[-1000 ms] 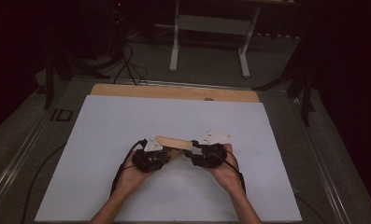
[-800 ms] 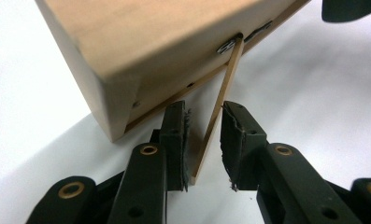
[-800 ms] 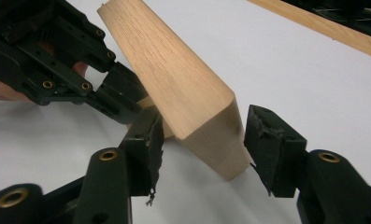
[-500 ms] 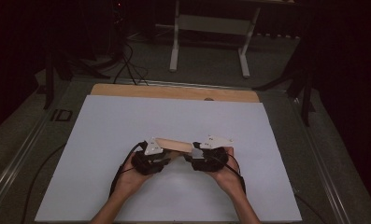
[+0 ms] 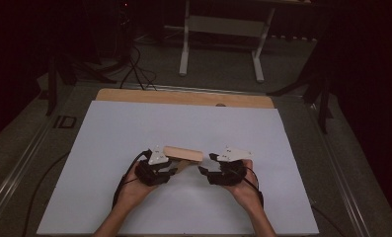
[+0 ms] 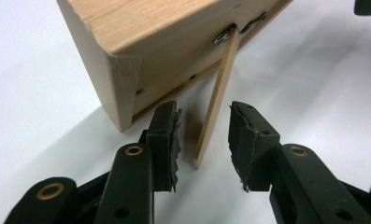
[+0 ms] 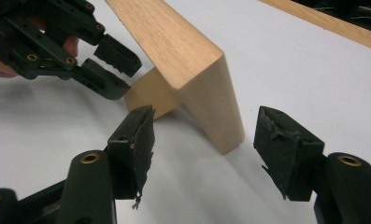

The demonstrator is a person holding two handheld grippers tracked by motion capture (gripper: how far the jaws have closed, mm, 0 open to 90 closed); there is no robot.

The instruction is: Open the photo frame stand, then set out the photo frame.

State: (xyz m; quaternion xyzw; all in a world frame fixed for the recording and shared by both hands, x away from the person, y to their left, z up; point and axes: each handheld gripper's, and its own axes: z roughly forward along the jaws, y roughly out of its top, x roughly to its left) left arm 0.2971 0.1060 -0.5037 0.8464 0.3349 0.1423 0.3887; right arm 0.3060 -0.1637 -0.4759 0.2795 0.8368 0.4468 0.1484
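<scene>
Now both grippers open — wooden frame (image 5: 182,153) free.

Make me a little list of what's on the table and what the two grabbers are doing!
Thing: wooden block standing on edge, propped by a thin wooden flap at its back
Surface: white sheet
Left gripper: jaws just been opening, flap between them, pads not touching it
Right gripper: jaws just been opening, apart either side of the block's end, not touching

Left hand-held gripper (image 5: 170,171) jaws just opening, right hand-held gripper (image 5: 204,171) jaws spread wide, both facing inward, hands low
</scene>
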